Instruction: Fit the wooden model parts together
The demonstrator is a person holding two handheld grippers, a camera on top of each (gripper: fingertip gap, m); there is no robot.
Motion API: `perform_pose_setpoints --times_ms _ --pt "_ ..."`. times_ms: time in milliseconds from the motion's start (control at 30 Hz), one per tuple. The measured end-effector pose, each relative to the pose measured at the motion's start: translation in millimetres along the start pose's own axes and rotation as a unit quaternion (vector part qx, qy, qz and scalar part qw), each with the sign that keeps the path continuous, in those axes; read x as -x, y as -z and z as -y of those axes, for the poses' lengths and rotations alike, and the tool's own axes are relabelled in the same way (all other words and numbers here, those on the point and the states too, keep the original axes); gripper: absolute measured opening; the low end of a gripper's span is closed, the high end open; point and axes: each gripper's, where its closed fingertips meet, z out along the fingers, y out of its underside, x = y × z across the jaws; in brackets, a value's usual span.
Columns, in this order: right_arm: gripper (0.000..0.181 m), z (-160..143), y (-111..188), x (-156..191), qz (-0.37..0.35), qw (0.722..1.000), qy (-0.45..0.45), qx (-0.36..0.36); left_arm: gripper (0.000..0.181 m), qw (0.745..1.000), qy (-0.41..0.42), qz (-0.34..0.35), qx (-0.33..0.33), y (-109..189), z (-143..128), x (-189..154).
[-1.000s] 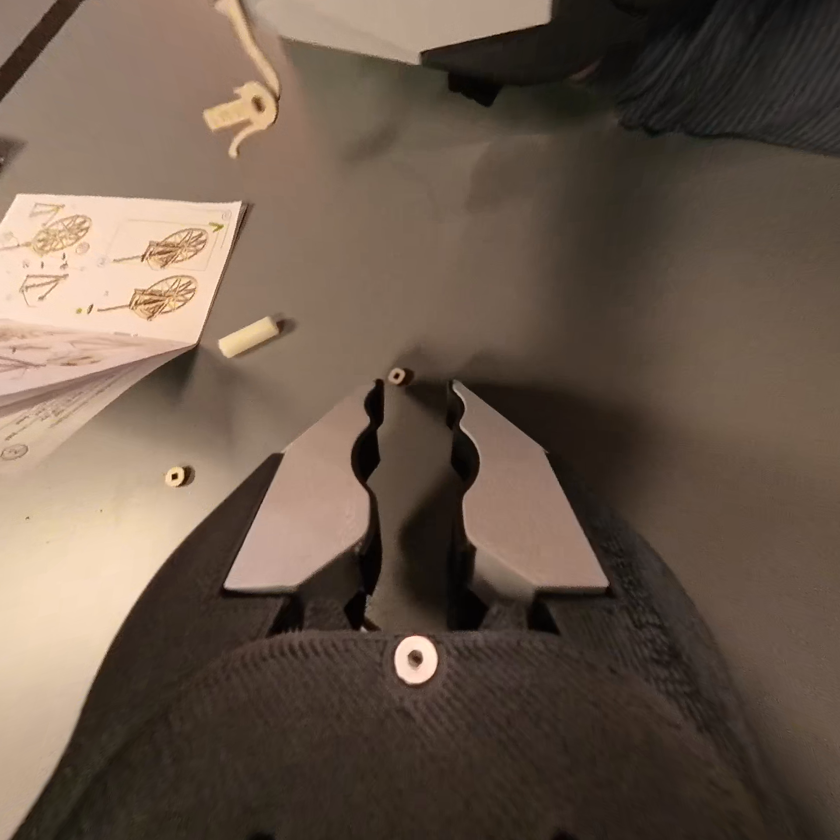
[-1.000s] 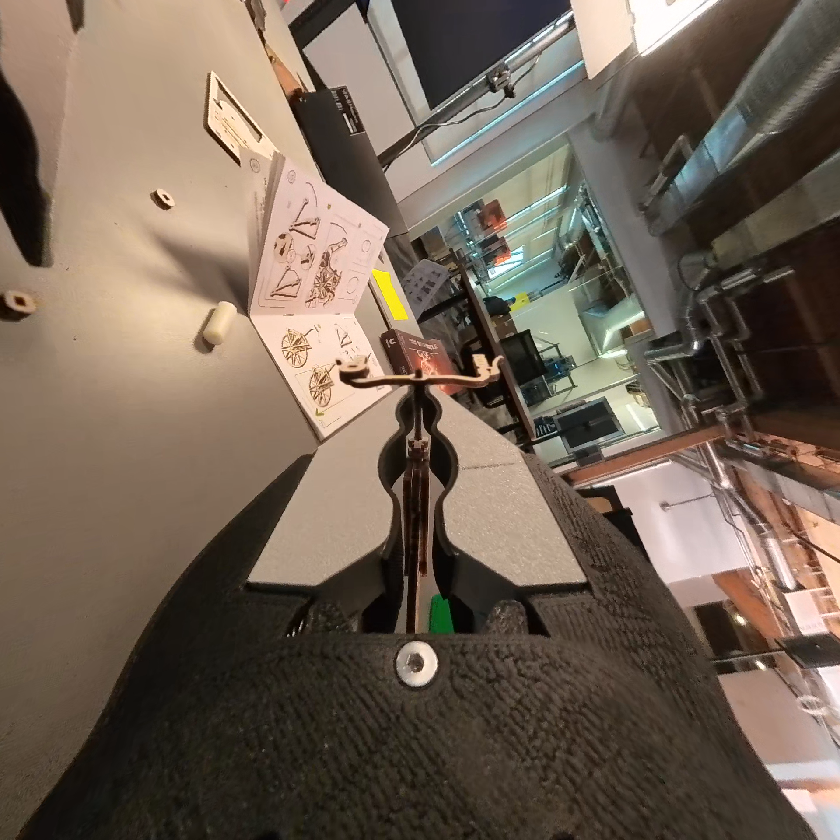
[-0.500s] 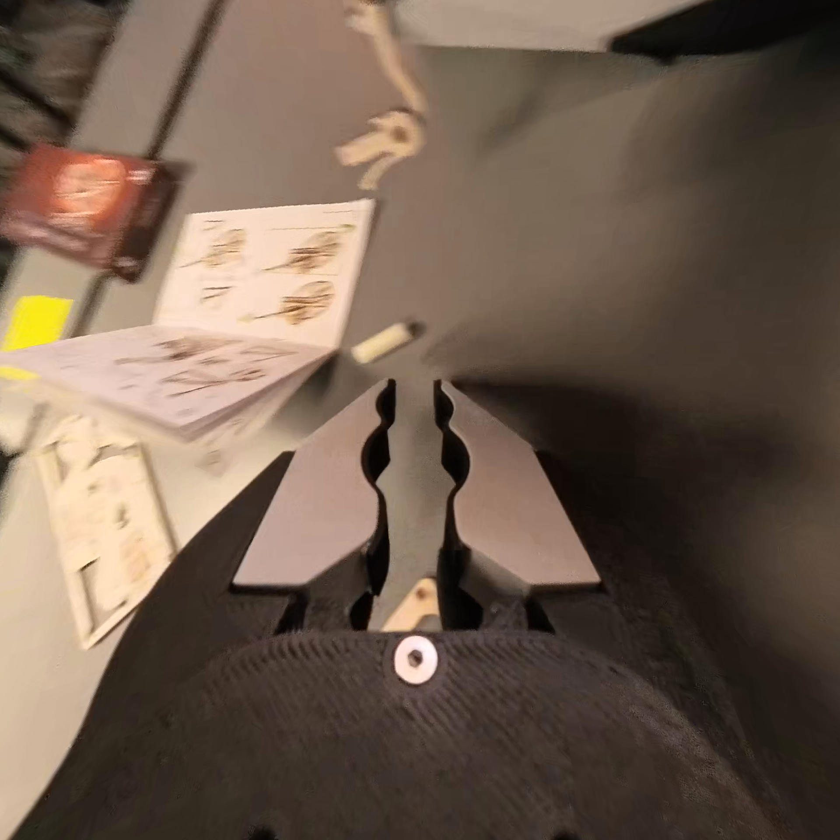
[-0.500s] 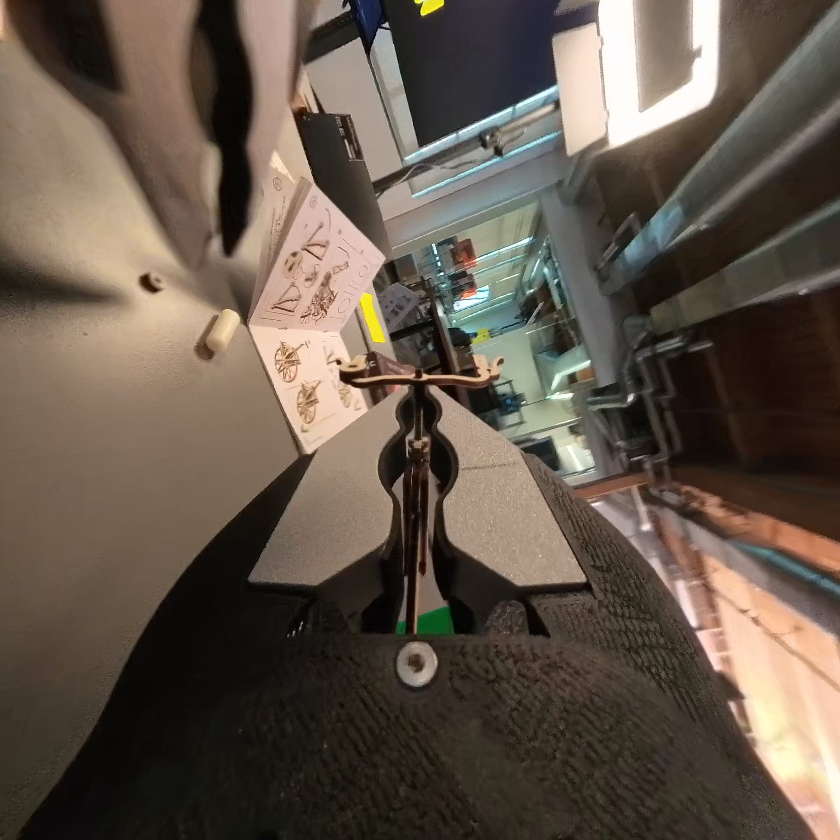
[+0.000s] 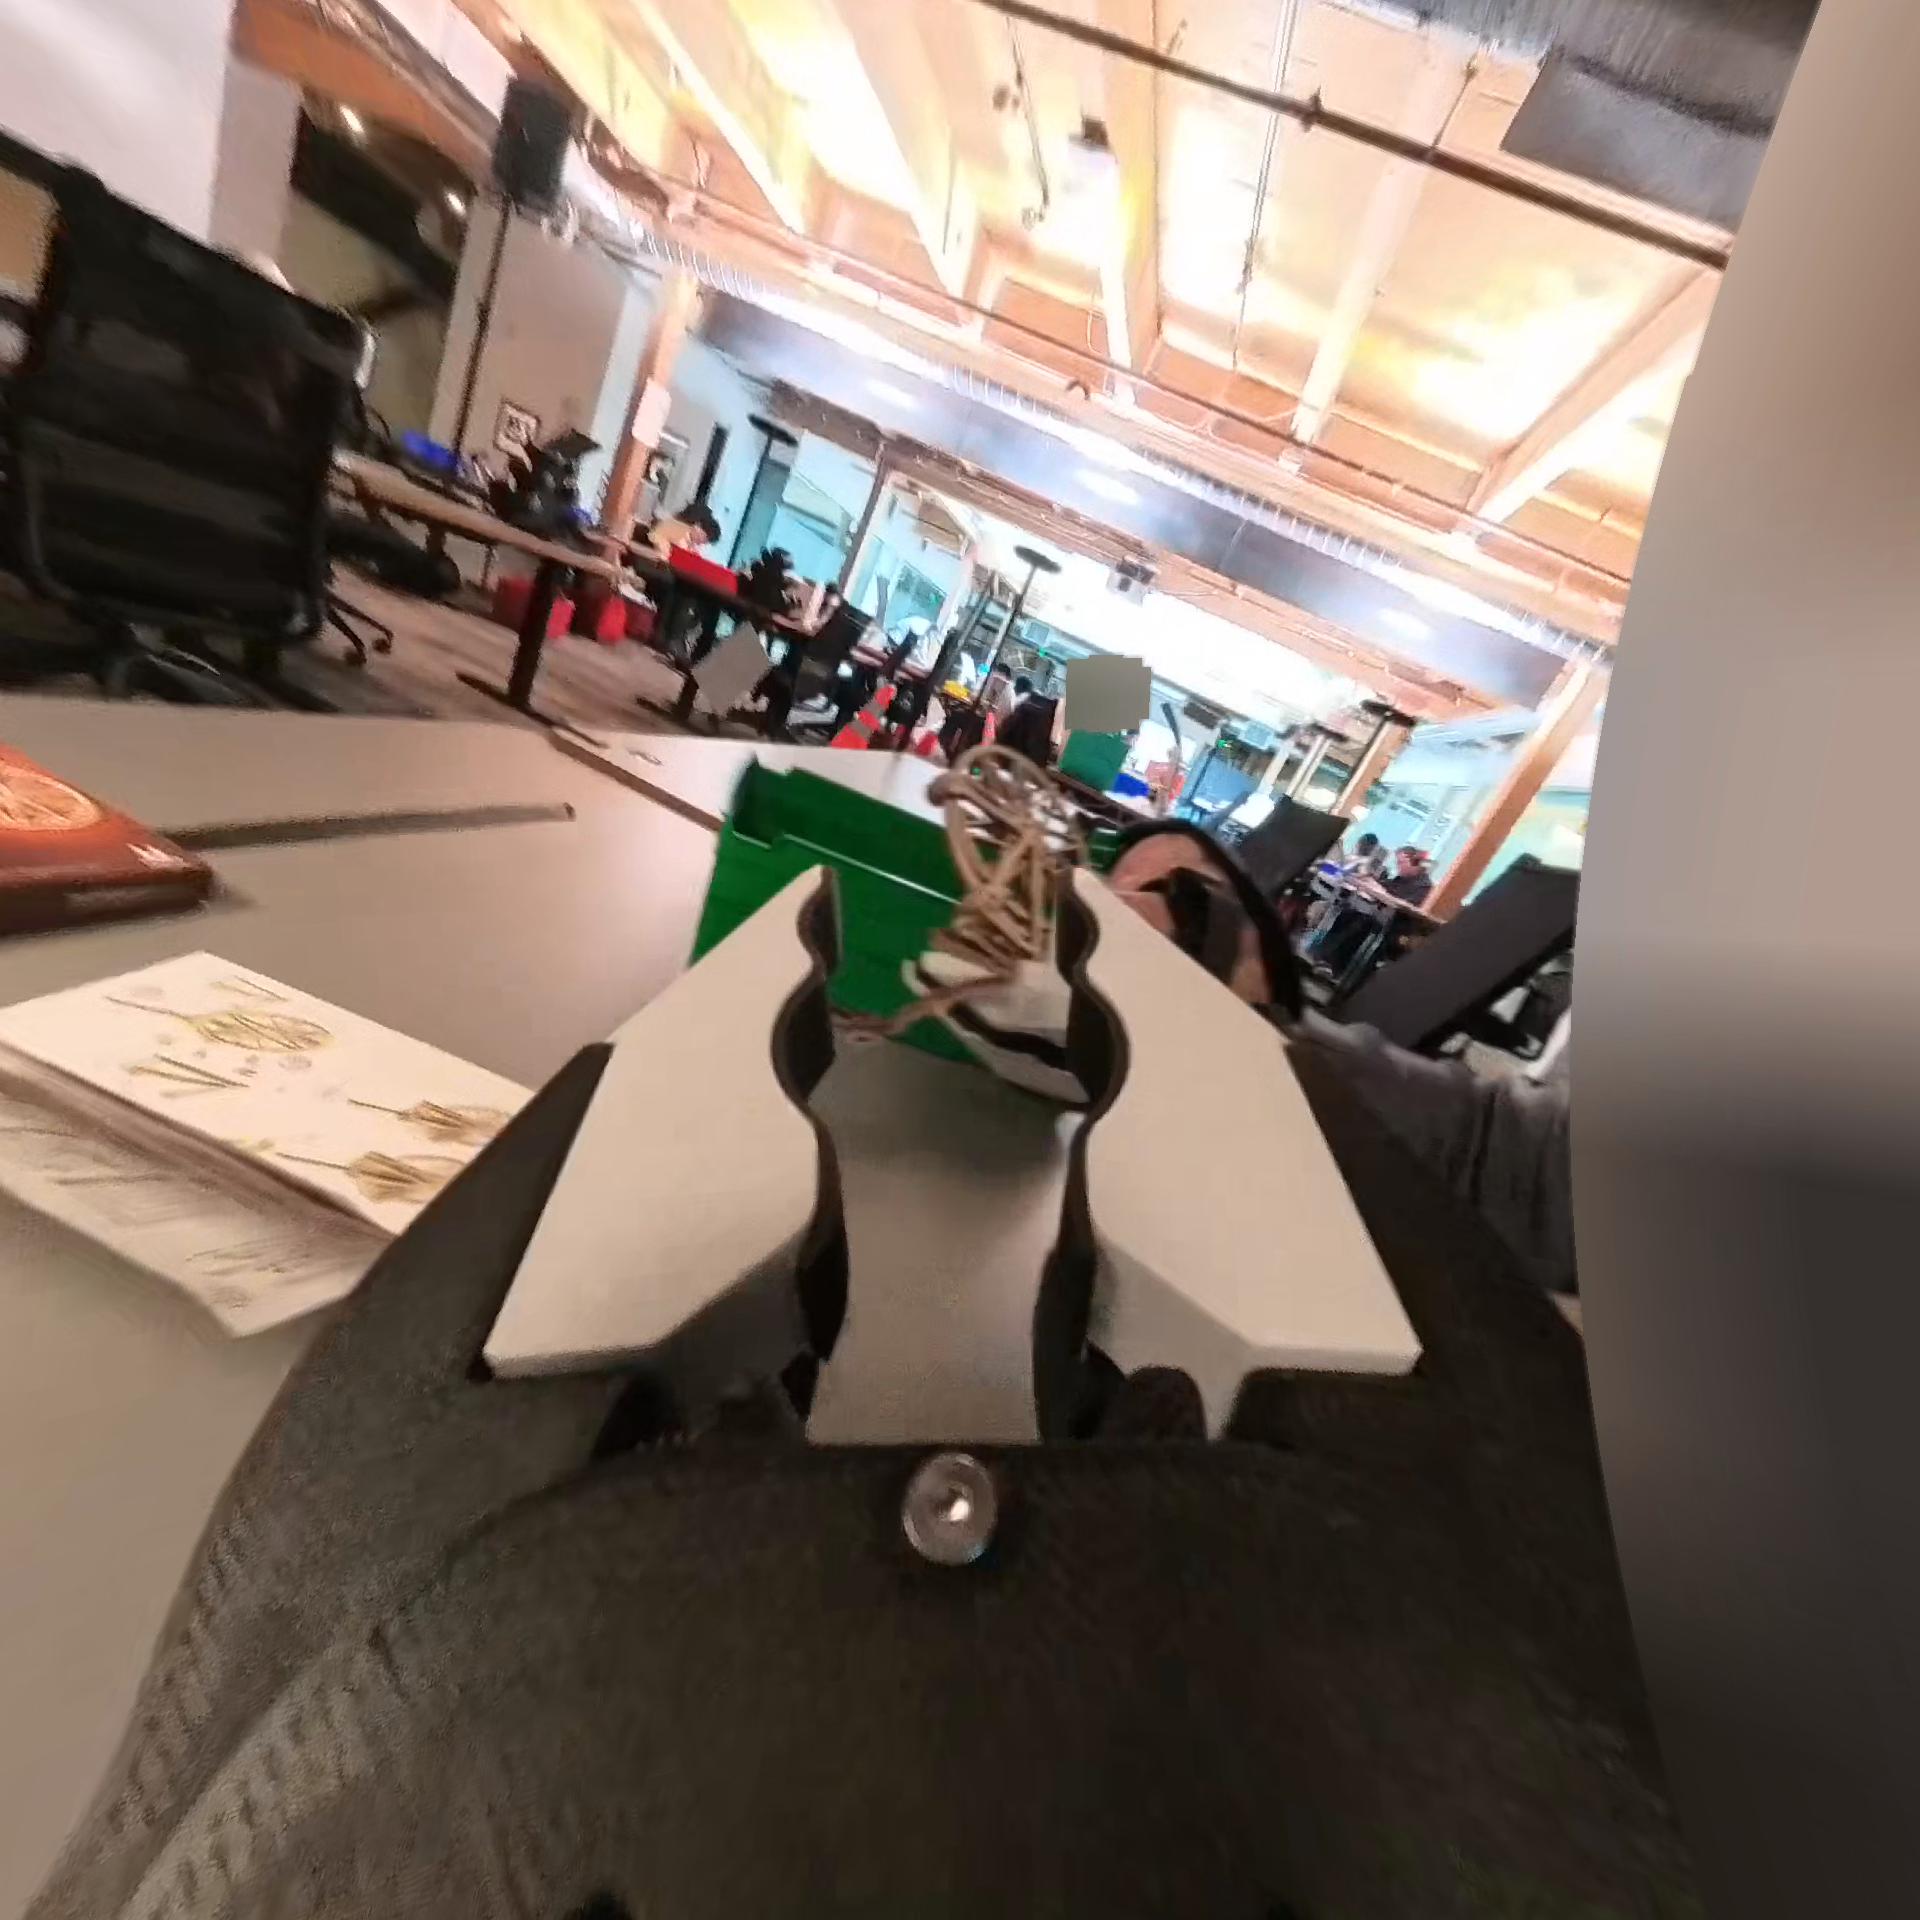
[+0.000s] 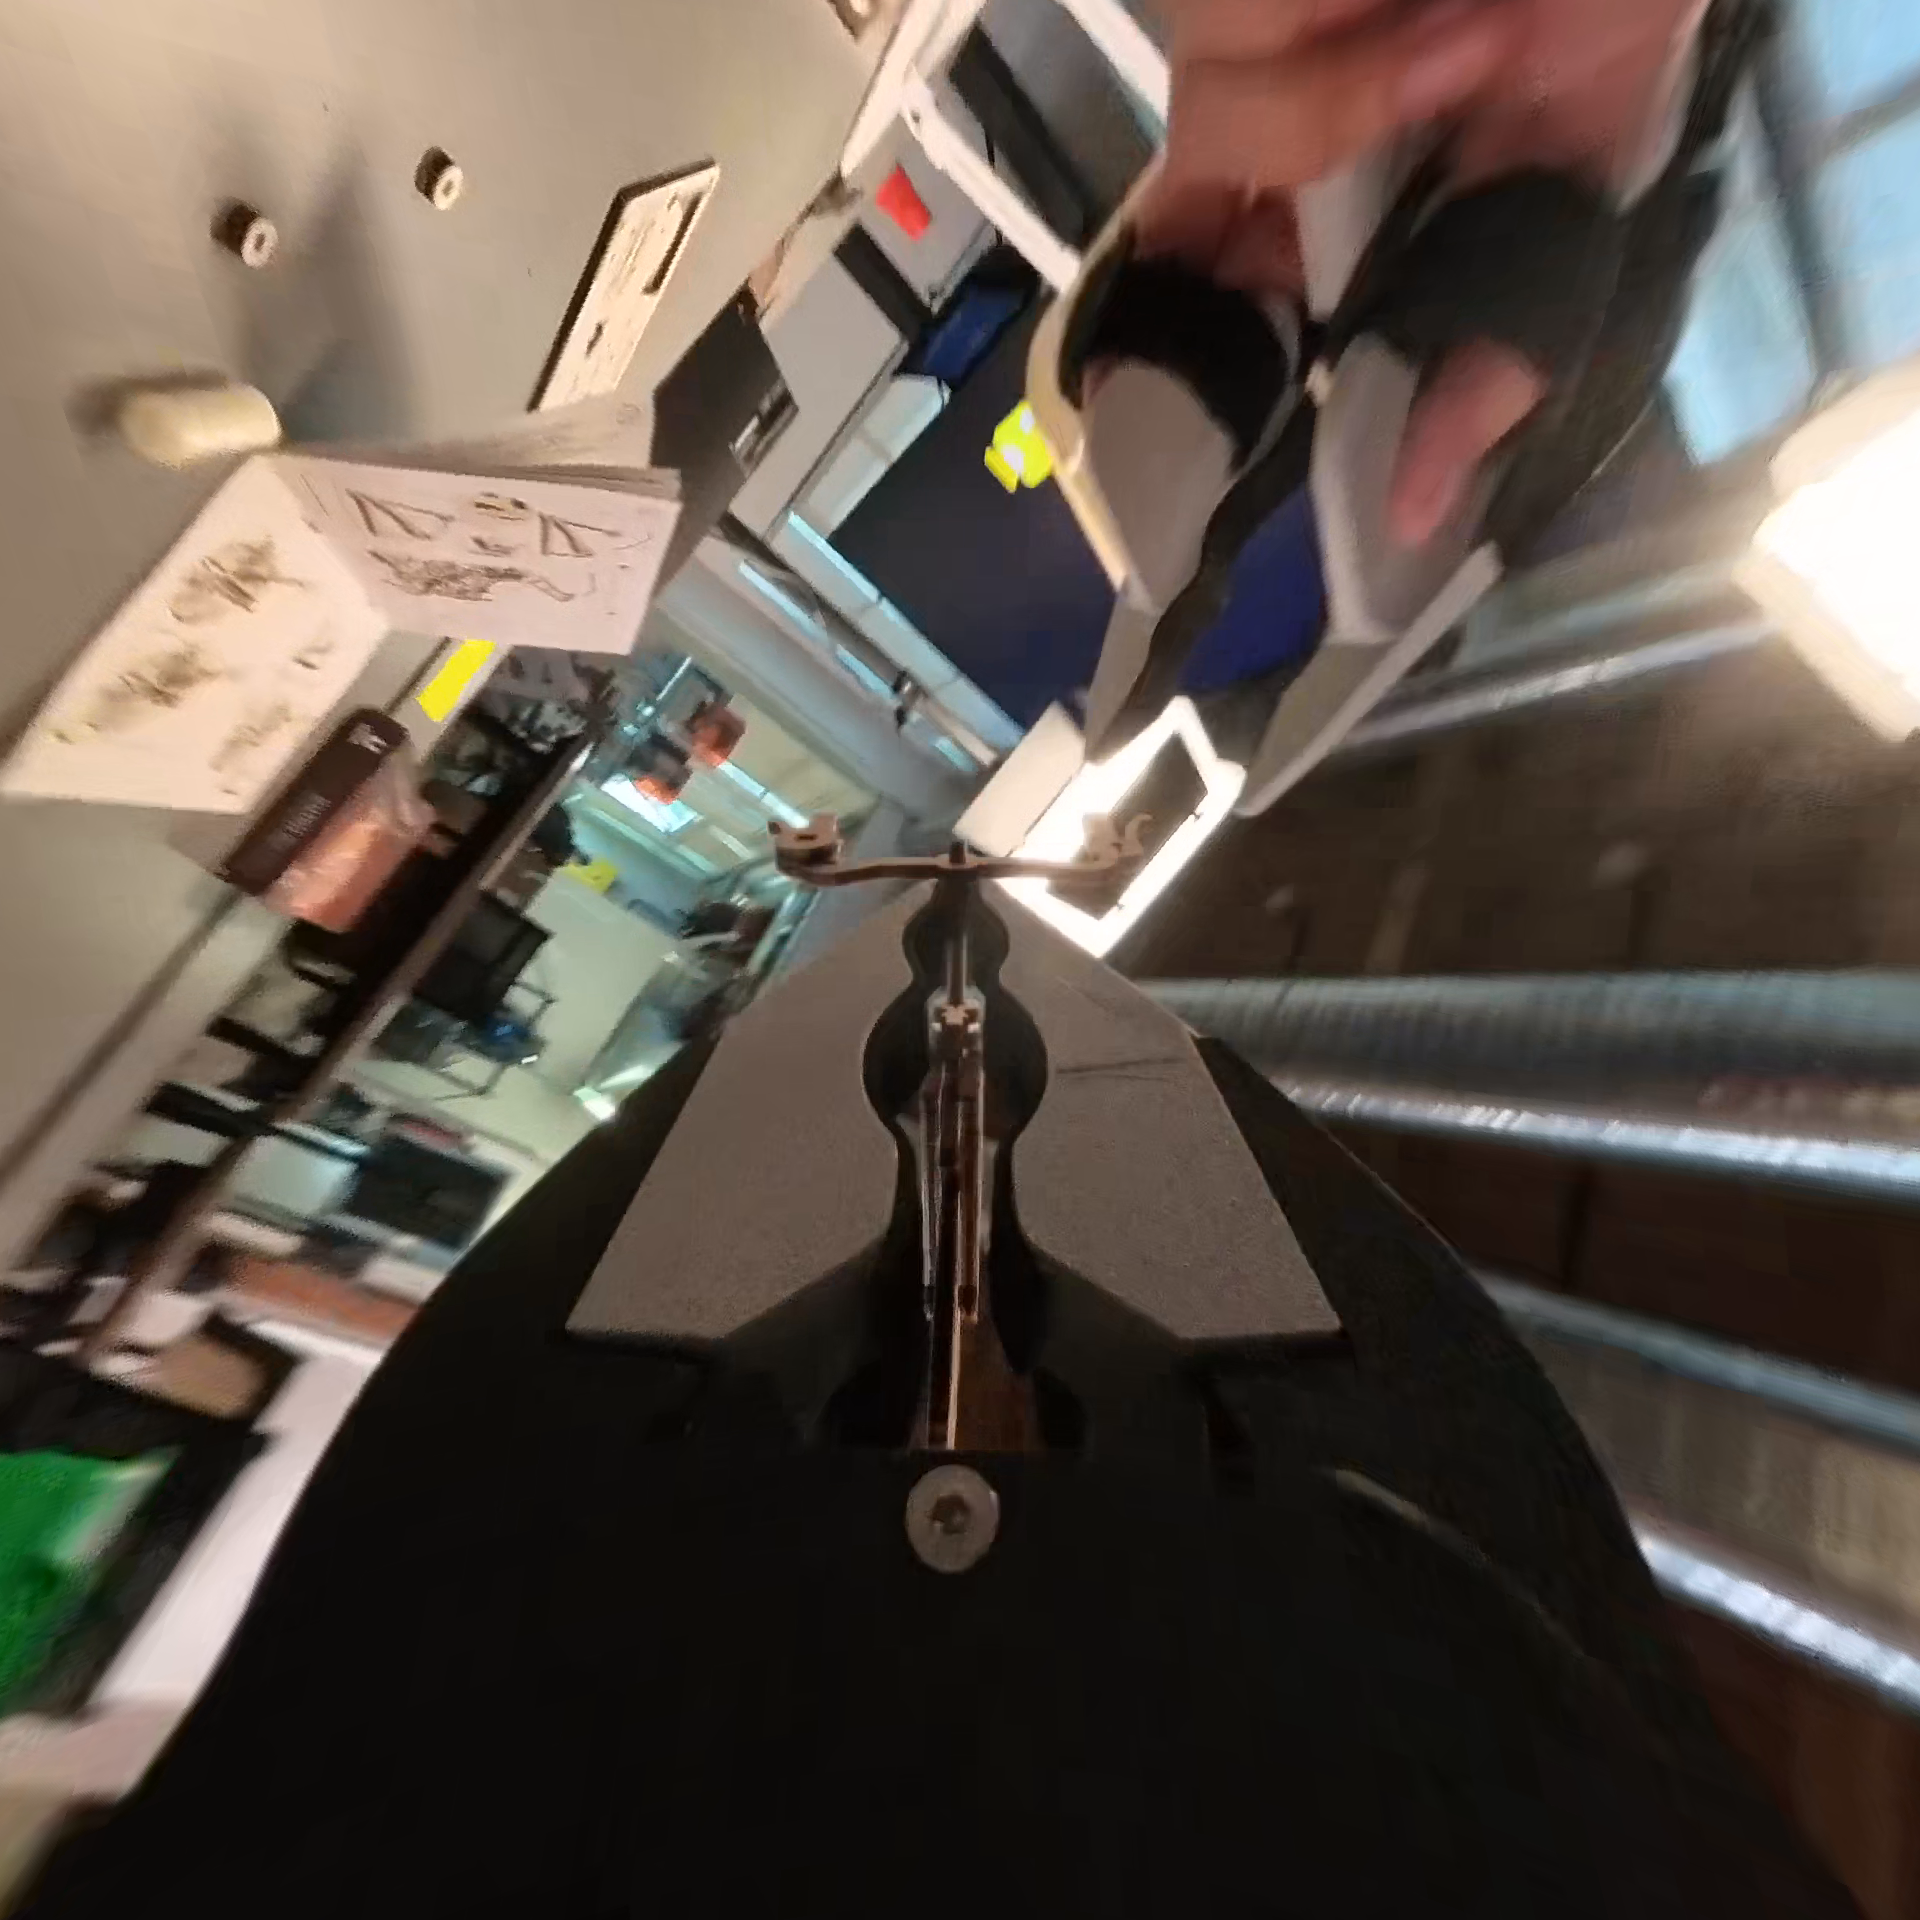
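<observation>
My right gripper (image 6: 956, 920) is shut on a thin wooden model part (image 6: 954, 1143), held edge-on, with a crossbar (image 6: 935, 864) sticking out past the fingertips. In the left wrist view that part shows as a spoked wooden wheel assembly (image 5: 1006, 862), held in the air by the right gripper (image 5: 1013, 992). My left gripper (image 5: 948, 894) is open and empty, raised off the grey table (image 5: 436, 914) and facing the wheel from a short distance. It also shows in the right wrist view (image 6: 1174, 748), open, gripped by a hand (image 6: 1351, 114).
An open instruction booklet (image 5: 208, 1101) lies on the left, with a red-brown box (image 5: 73, 842) behind it. A green box (image 5: 821, 894) stands behind the wheel. A wooden dowel (image 6: 177, 421), two small washers (image 6: 244, 229) and a part sheet (image 6: 634, 281) lie on the table. There is about 6 centimeters between the tips of the two grippers. My right gripper's tips are some 15 centimeters from the wooden dowel (image 6: 177, 421).
My left gripper has lifted off the table, swung up to face the right gripper and opened wider. The right gripper has tilted upward, still holding the wheel part.
</observation>
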Motion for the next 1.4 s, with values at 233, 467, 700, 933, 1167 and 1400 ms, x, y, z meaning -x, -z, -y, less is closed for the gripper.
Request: perform_pose_setpoints --times_ms 233,467,700,933,1167,1400 --pt "0.0 25.1 20.6 -55.8 -0.018 0.98 0.145 -0.134 0.038 0.972 -0.001 -0.165 0.169 -1.8 -0.9 -40.2" --pt "0.0 49.5 34.9 -76.4 -0.017 0.967 0.171 -0.187 0.038 0.919 0.069 -0.323 0.214 -8.5 -6.3 -87.9" --pt "0.0 49.2 38.3 -67.4 0.001 0.964 0.187 -0.187 0.018 0.905 0.061 -0.346 0.24 -12.2 -26.6 -98.4" --pt "0.017 33.4 29.3 -50.5 0.026 0.975 0.168 -0.145 0.009 0.925 0.077 -0.306 0.213 -25.2 -29.7 -75.9" --pt "0.029 1.5 36.9 -12.9 0.119 0.987 -0.107 -0.026 0.009 0.958 0.073 -0.245 0.132 -23.2 -13.0 -30.5" --pt "0.013 28.2 18.7 -7.0 0.218 0.529 -0.814 -0.1 0.009 0.97 0.042 -0.23 0.072 -17.6 -2.6 -9.2"
